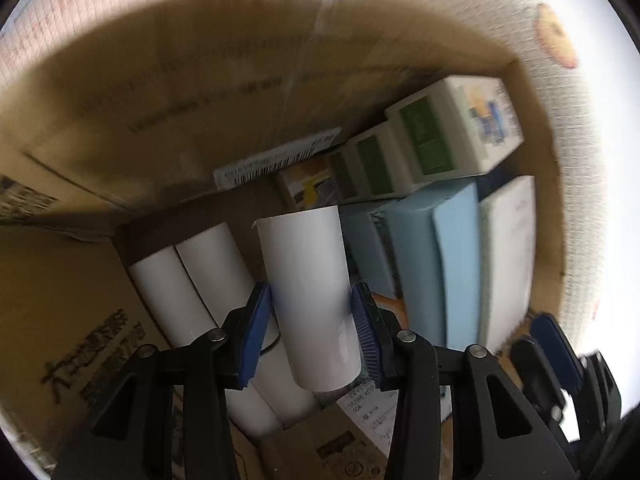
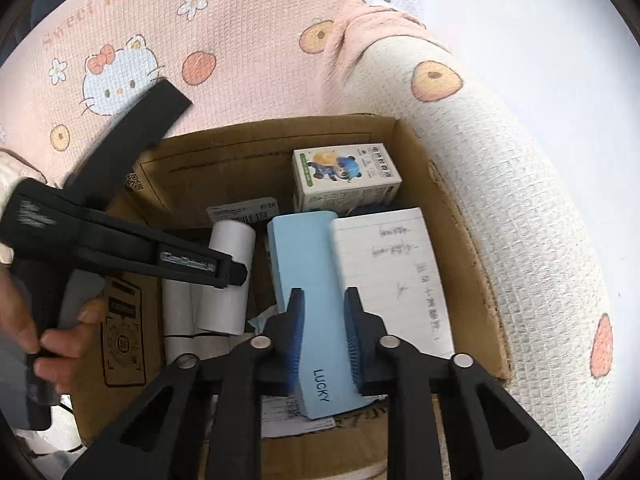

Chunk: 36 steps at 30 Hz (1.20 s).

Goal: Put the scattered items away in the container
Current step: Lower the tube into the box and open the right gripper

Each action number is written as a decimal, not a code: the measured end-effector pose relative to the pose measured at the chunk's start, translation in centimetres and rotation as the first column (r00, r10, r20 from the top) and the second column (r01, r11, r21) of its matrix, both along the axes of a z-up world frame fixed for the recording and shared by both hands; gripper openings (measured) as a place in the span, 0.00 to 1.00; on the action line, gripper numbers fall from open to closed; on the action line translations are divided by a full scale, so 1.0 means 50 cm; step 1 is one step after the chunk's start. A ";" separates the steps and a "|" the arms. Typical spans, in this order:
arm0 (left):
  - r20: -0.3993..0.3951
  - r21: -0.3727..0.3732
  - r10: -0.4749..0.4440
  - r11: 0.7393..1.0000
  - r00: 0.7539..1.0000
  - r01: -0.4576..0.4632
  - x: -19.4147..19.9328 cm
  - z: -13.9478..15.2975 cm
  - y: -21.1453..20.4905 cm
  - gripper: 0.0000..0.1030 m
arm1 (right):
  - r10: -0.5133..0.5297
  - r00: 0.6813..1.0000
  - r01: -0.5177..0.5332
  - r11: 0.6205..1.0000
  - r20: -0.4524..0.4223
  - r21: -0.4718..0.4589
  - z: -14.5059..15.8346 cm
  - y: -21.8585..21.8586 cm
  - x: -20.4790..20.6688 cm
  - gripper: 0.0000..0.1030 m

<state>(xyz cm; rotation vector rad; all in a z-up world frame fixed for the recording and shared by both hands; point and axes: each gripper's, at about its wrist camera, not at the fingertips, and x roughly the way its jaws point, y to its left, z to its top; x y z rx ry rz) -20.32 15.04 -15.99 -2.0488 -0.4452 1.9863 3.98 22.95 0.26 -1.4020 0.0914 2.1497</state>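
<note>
Both hand-held grippers are working inside an open cardboard box (image 2: 448, 184) that is sitting on a pink cartoon-print blanket (image 2: 240, 40). The left gripper (image 1: 312, 320) is clamping a white tube (image 1: 308, 292) between its blue pads (image 1: 256, 332), holding it tilted above two other white tubes (image 1: 188, 280) that are lying side by side along the box's left wall. In the right wrist view the same gripper (image 2: 230, 272) is reaching in from the left, with the person's hand (image 2: 48, 336) wrapping its grip.

The right gripper (image 2: 324, 344) is closing on a light blue box marked LUCKY (image 2: 312, 292), which is lying lengthwise near the box's middle, its far end pointing toward the far wall. Just to its right a white lined notepad (image 2: 392, 272) with handwriting is lying flat, touching it or nearly so. At the far right corner a small white carton with a blue cartoon figure (image 2: 346, 178) is standing above the other contents; what it is resting on is hard to tell. A barcode label (image 2: 242, 210) is showing on the inside of the far wall. The left wrist view is motion-blurred, so smaller cartons (image 1: 372, 164) beside that carton are showing only as white and green shapes.
</note>
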 end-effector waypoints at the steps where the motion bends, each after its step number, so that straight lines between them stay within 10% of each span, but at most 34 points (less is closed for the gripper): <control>1: 0.015 -0.008 0.012 1.000 1.000 -0.012 -0.002 -0.008 0.001 0.44 | -0.001 1.000 0.001 1.000 0.005 0.005 -0.001 0.007 0.003 0.12; 12: 0.034 -0.104 0.161 0.982 0.986 -0.157 -0.012 -0.049 -0.014 0.44 | -0.001 1.000 0.001 1.000 0.020 0.009 -0.008 -0.015 -0.016 0.12; 21: 0.064 -0.013 0.288 0.958 0.955 -0.288 -0.005 -0.057 -0.047 0.45 | 0.018 0.998 -0.018 1.000 0.054 0.009 -0.013 -0.047 -0.022 0.12; 30: 0.006 -0.012 0.180 0.984 0.984 -0.180 0.022 0.050 -0.043 0.45 | 0.017 0.997 -0.013 0.998 0.074 -0.059 -0.035 -0.046 -0.036 0.12; 34: -0.133 -0.017 0.060 0.998 0.989 -0.063 0.037 0.114 -0.035 0.07 | -0.011 0.999 0.019 0.980 0.039 -0.199 -0.046 -0.023 -0.032 0.12; 36: -0.195 -0.025 0.018 0.999 0.981 -0.024 0.046 0.137 -0.036 0.06 | -0.023 0.999 0.030 0.973 0.033 -0.229 -0.050 -0.022 -0.032 0.12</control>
